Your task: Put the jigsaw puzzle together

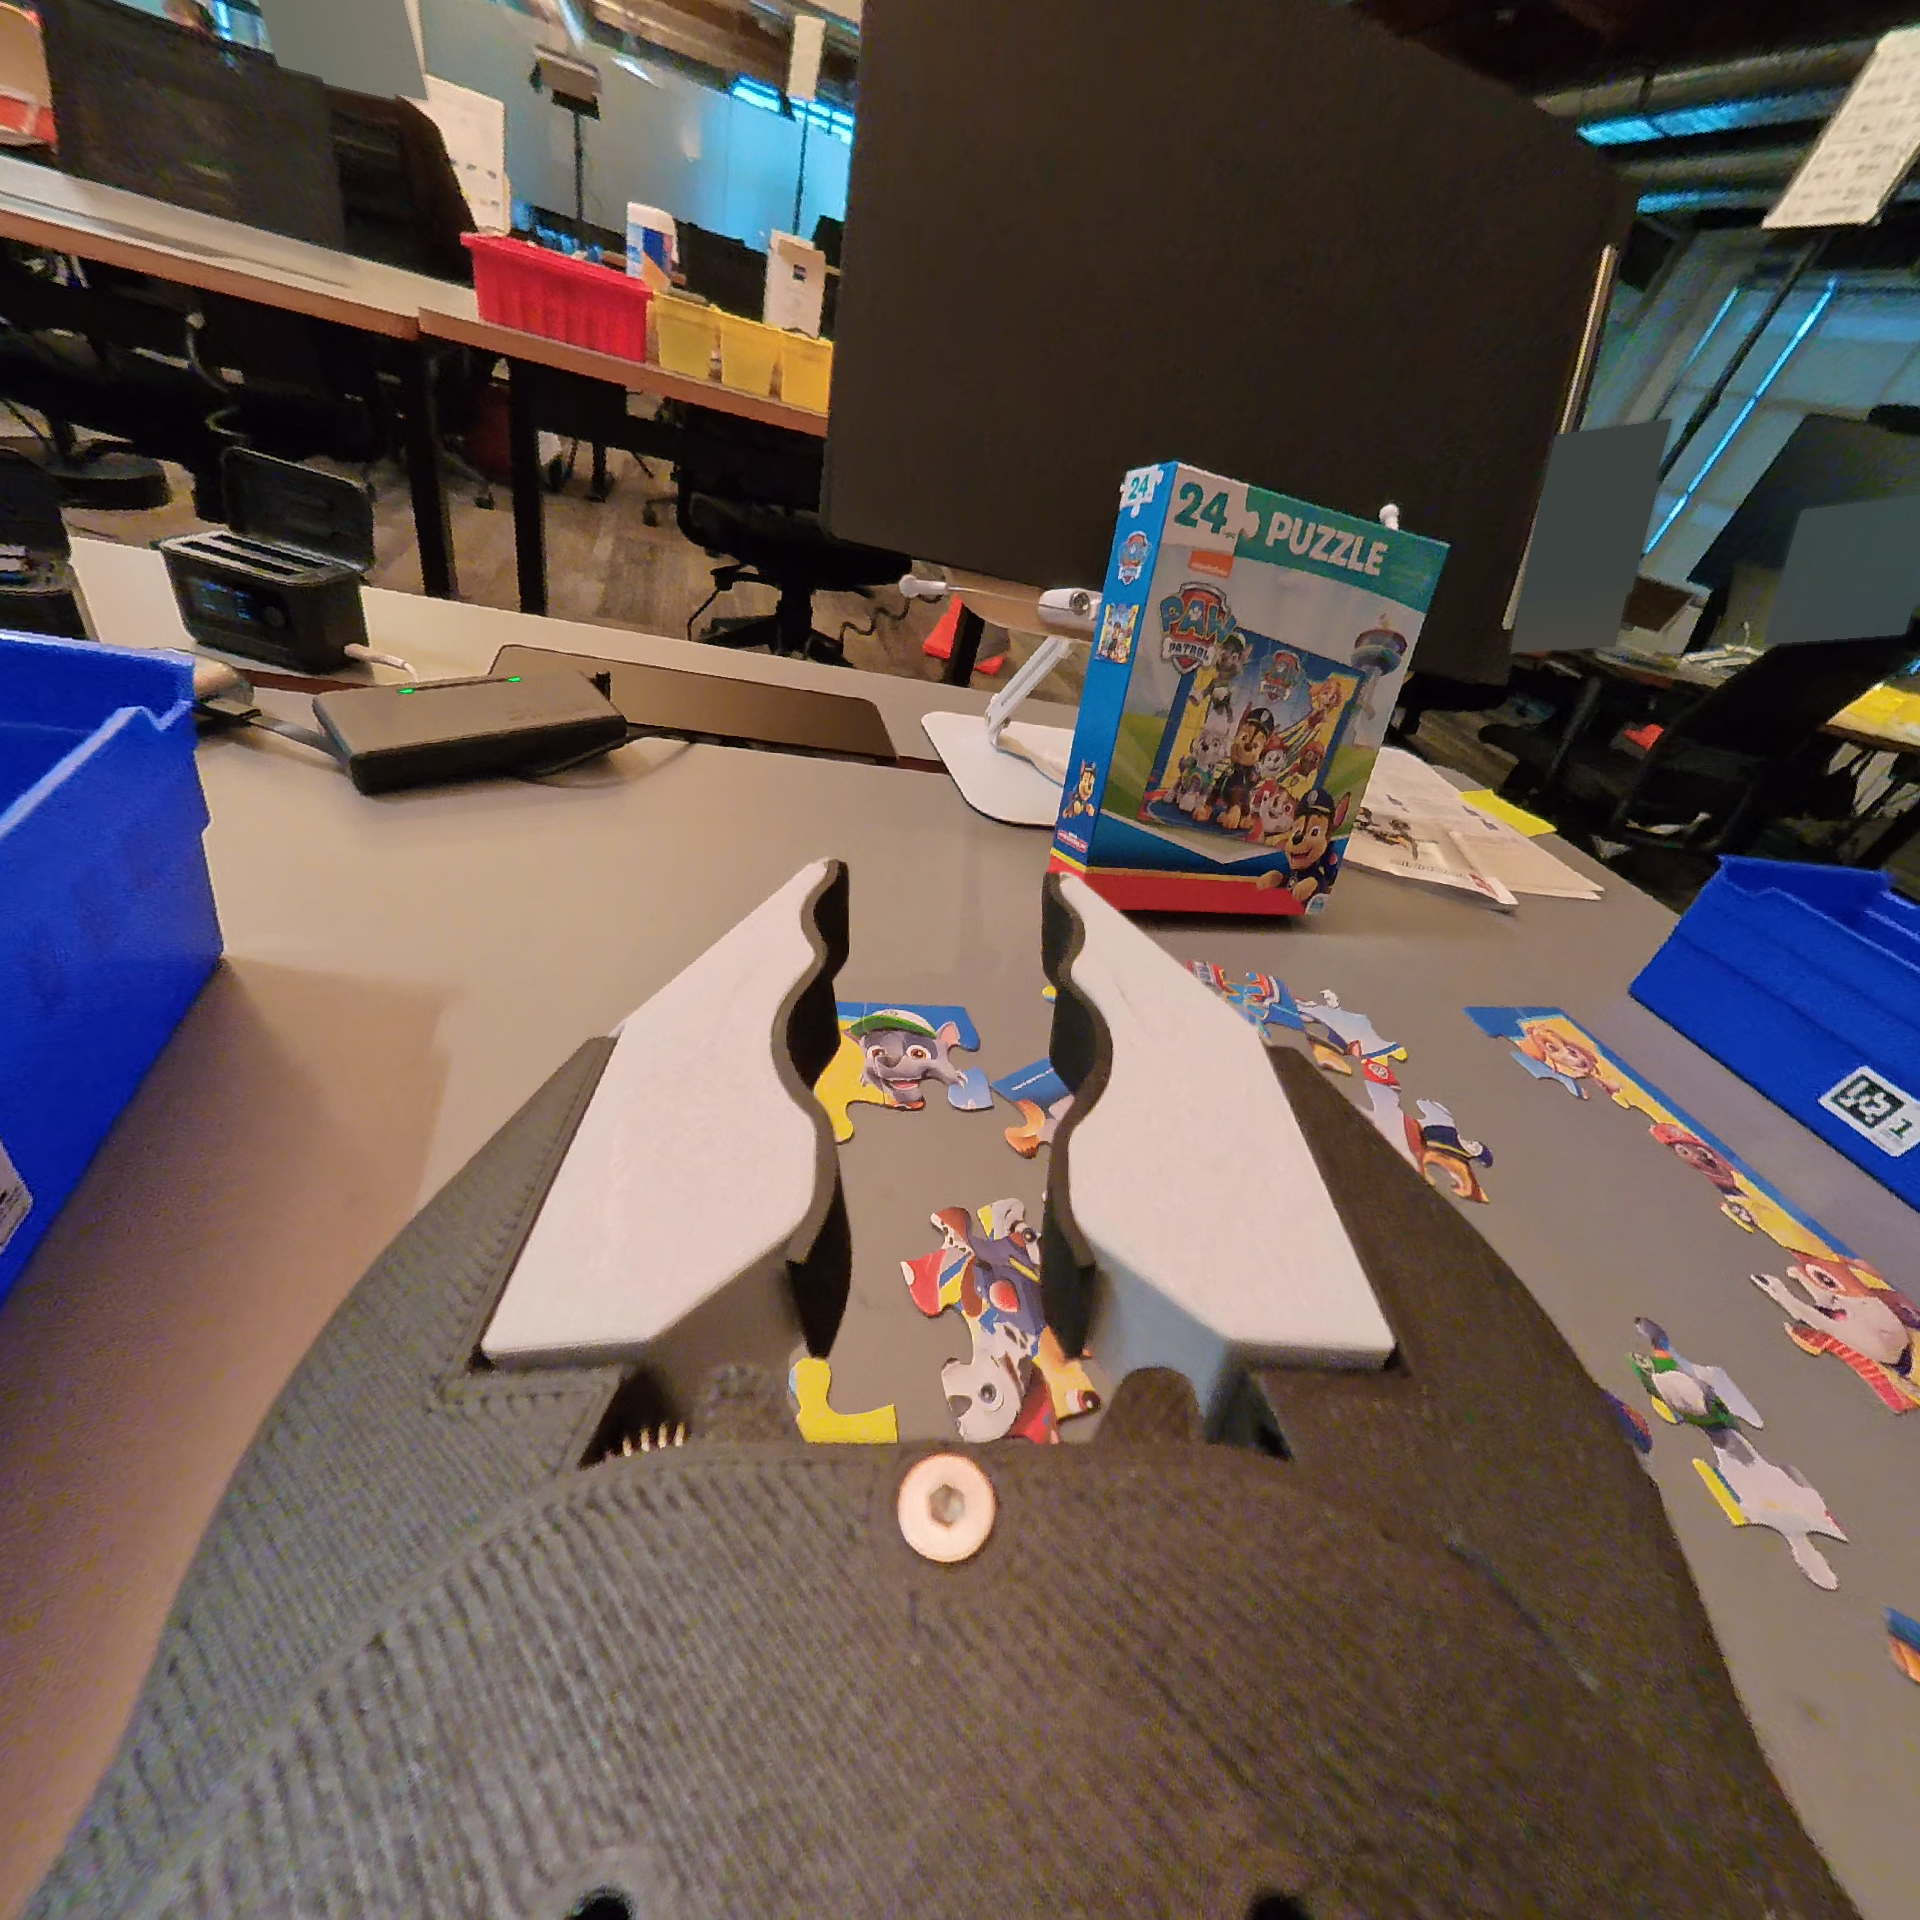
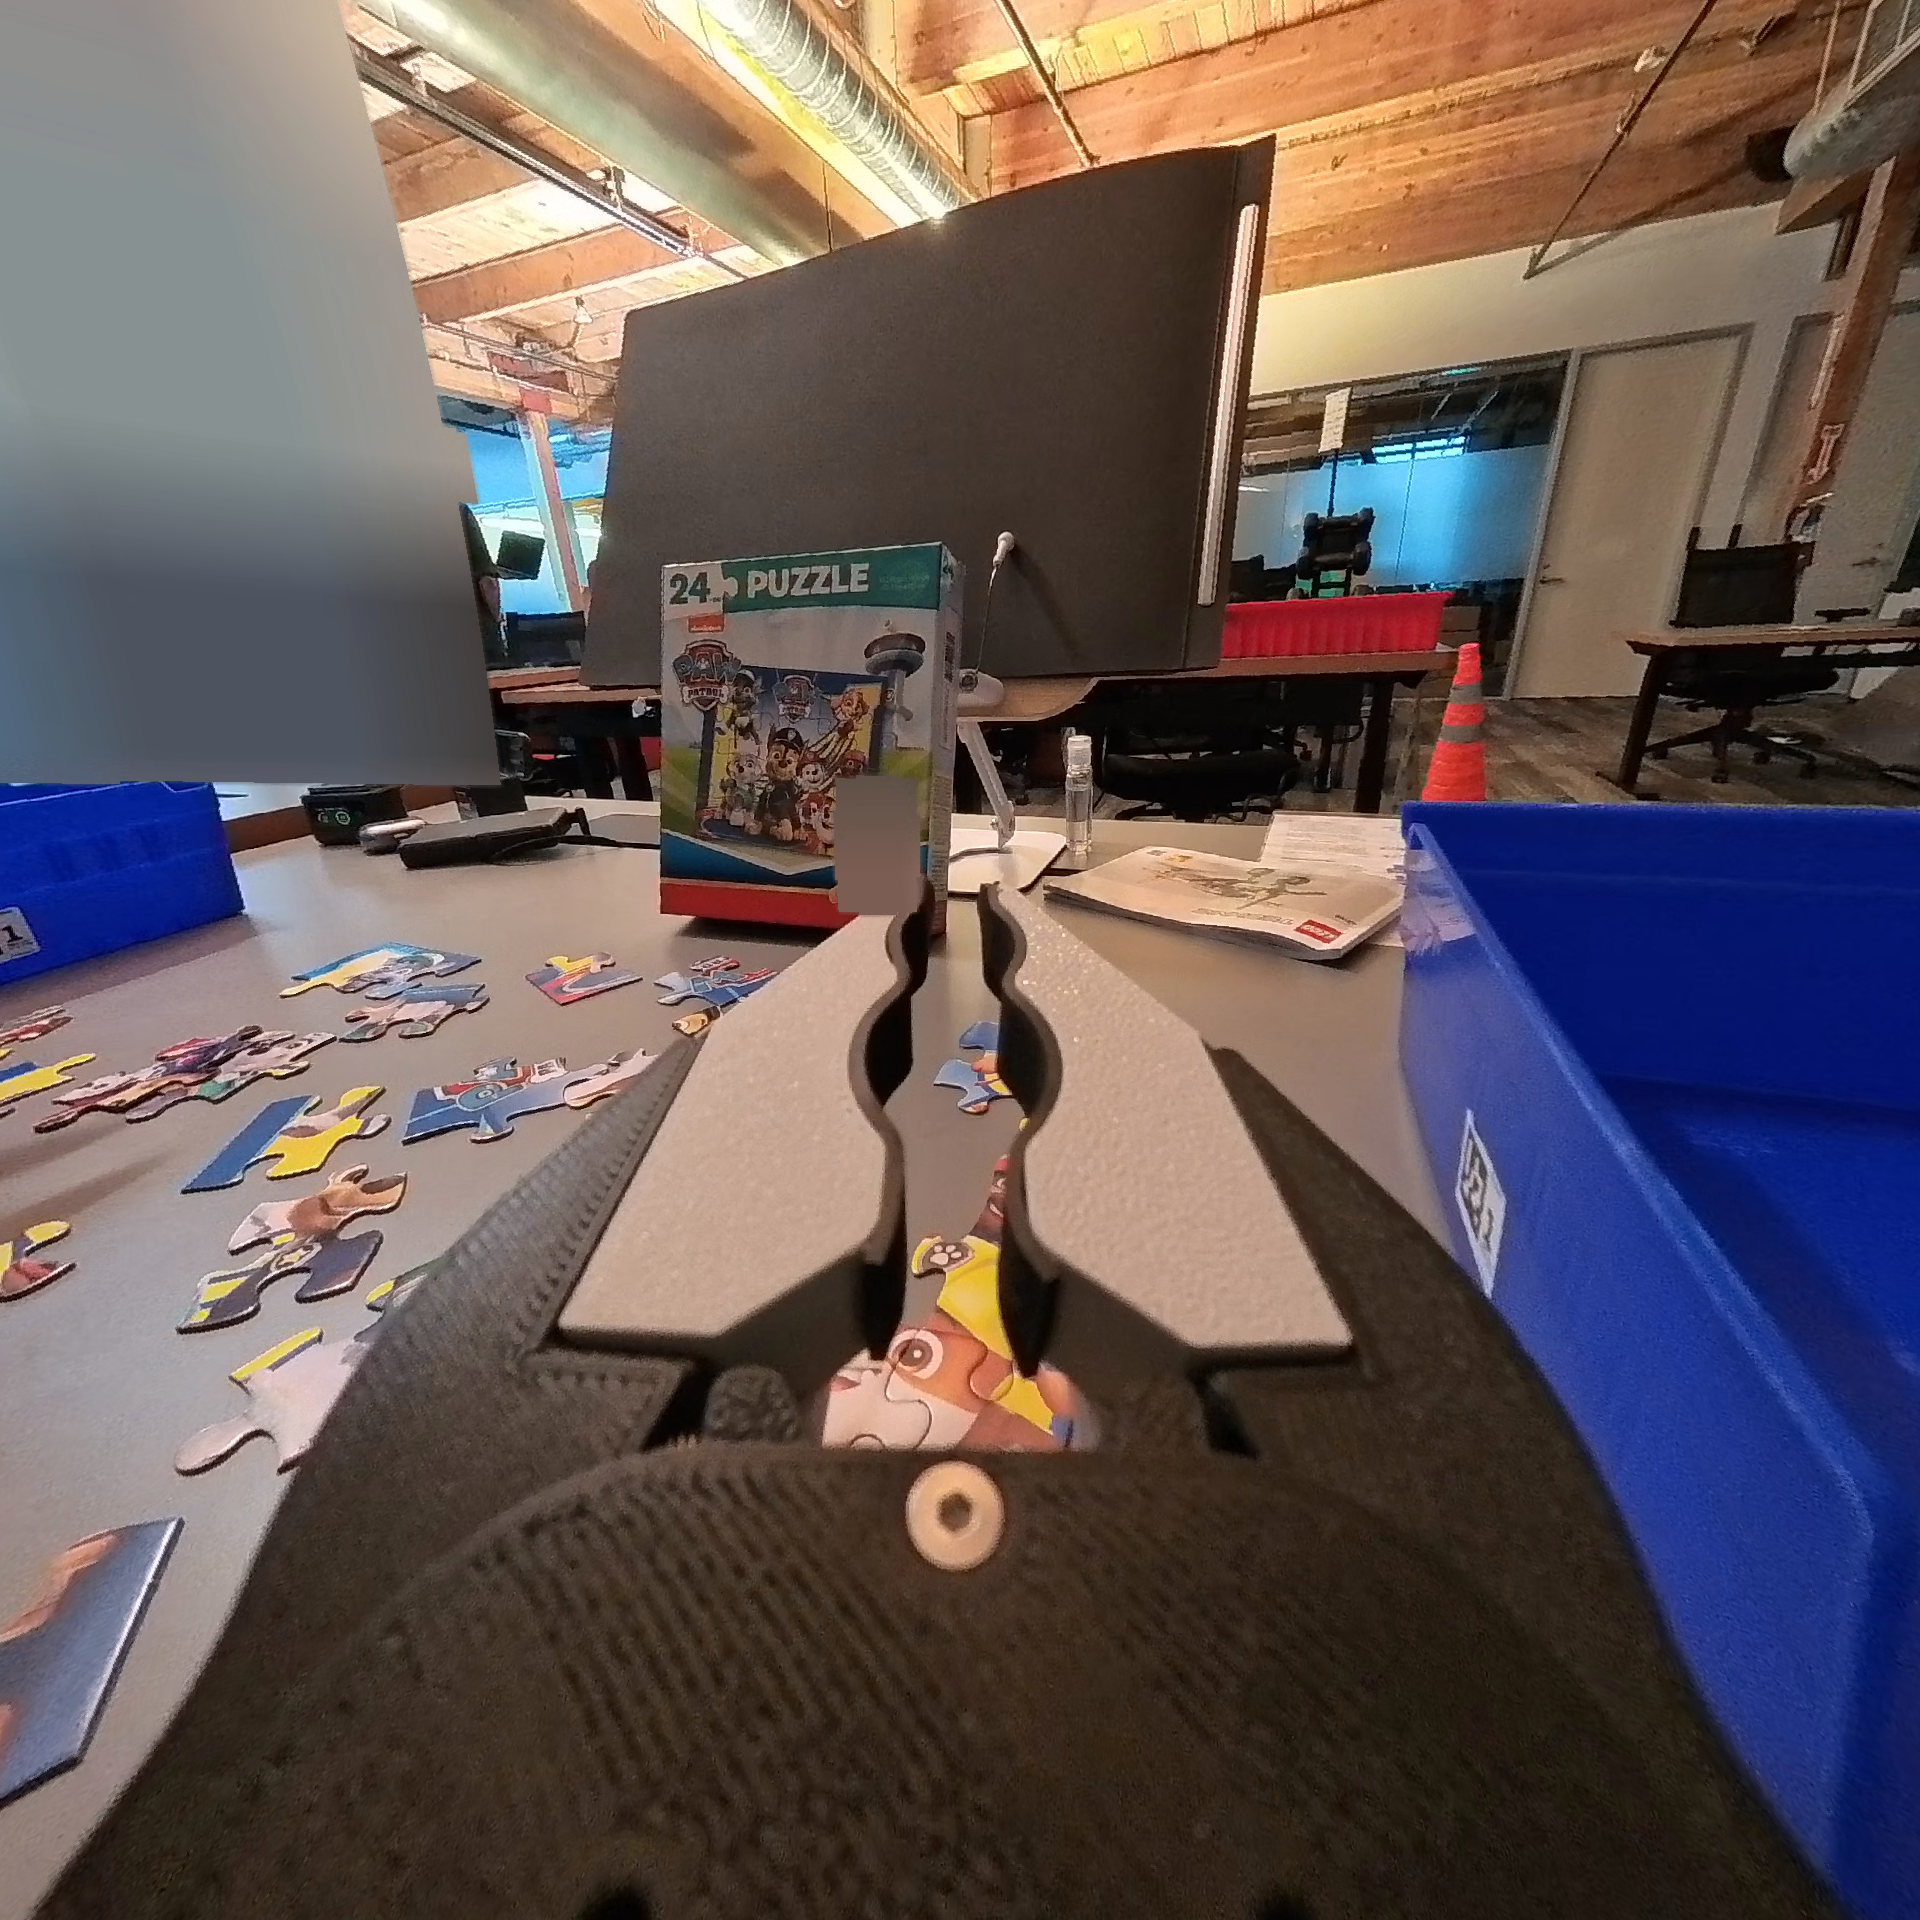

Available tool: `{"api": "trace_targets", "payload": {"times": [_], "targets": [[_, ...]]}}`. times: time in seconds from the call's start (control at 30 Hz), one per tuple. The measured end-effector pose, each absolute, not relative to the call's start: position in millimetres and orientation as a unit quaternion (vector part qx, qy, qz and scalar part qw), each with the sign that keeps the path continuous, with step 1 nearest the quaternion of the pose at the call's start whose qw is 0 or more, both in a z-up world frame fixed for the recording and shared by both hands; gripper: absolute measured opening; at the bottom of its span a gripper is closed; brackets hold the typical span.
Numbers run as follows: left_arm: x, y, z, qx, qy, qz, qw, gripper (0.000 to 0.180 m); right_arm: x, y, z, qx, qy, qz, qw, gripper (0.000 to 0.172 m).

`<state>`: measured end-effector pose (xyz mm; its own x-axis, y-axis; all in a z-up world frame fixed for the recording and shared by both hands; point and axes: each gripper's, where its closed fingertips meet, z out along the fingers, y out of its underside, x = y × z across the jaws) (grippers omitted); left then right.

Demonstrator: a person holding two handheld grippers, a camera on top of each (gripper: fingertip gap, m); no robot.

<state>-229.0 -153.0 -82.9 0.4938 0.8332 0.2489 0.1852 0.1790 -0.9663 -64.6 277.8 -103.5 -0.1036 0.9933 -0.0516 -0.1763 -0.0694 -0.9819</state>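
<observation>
I am holding my left claw (image 1: 945, 894) spread and bare above the grey tabletop (image 1: 582, 894), with loose puzzle pieces (image 1: 904, 1060) lying on it, showing low in the middle of the frame between the fingers. My right claw (image 2: 951, 909) is standing nearly pressed together, a narrow slit showing, pinching nothing, with a yellow piece (image 2: 961, 1278) lying below it and the puzzle box (image 2: 805, 727) standing upright just above its tips in the frame.

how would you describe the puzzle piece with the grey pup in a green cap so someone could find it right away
Start at the upright puzzle box on the grey table; loose pieces lie in front of it. The piece is the nearest to the box on the left, seen between the open left gripper's fingers. Only it shows a grey pup in a green cap on yellow.
</observation>
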Motion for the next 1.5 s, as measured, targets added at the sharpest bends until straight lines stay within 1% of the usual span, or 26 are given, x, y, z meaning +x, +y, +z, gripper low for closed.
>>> {"api": "trace_targets", "payload": {"times": [0.37, 0.43, 0.5, 0.53, 0.57, 0.63, 0.8, 1.0, 1.2, 1.27, 1.33, 1.5], "targets": [[-229, -145, -90, -0.609, -0.432, 0.252, 0.616, 0.039, -64, 278, -103, -0.442, -0.46, 0.583, 0.503, 0.007], [-230, -144, -95, -0.622, -0.436, 0.254, 0.599, 0.041, -64, 278, -103, -0.442, -0.46, 0.583, 0.503, 0.007], [-230, -136, -115, -0.673, -0.439, 0.243, 0.544, 0.053, -64, 278, -103, -0.442, -0.46, 0.583, 0.503, 0.007], [-228, -132, -130, -0.707, -0.441, 0.231, 0.502, 0.062, -64, 278, -103, -0.442, -0.461, 0.583, 0.503, 0.007], [-226, -129, -146, -0.737, -0.444, 0.221, 0.459, 0.078, -64, 278, -103, -0.442, -0.461, 0.583, 0.503, 0.007], [-221, -125, -170, -0.775, -0.448, 0.212, 0.393, 0.086, -64, 278, -103, -0.442, -0.462, 0.582, 0.503, 0.007], [-213, -116, -186, -0.799, -0.446, 0.186, 0.358, 0.087, -64, 278, -103, -0.442, -0.46, 0.583, 0.503, 0.007], [-192, -123, -209, -0.839, -0.447, 0.135, 0.279, 0.087, -64, 278, -103, -0.441, -0.46, 0.583, 0.504, 0.007], [-185, -127, -225, -0.854, -0.446, 0.118, 0.241, 0.087, -64, 278, -103, -0.441, -0.461, 0.583, 0.503, 0.007], [-182, -130, -232, -0.86, -0.447, 0.107, 0.222, 0.09, -64, 278, -103, -0.441, -0.46, 0.583, 0.503, 0.007], [-178, -129, -236, -0.865, -0.443, 0.097, 0.215, 0.093, -64, 278, -103, -0.441, -0.46, 0.583, 0.503, 0.007], [-177, -134, -240, -0.868, -0.444, 0.096, 0.202, 0.091, -64, 278, -103, -0.441, -0.462, 0.582, 0.504, 0.007]]}}
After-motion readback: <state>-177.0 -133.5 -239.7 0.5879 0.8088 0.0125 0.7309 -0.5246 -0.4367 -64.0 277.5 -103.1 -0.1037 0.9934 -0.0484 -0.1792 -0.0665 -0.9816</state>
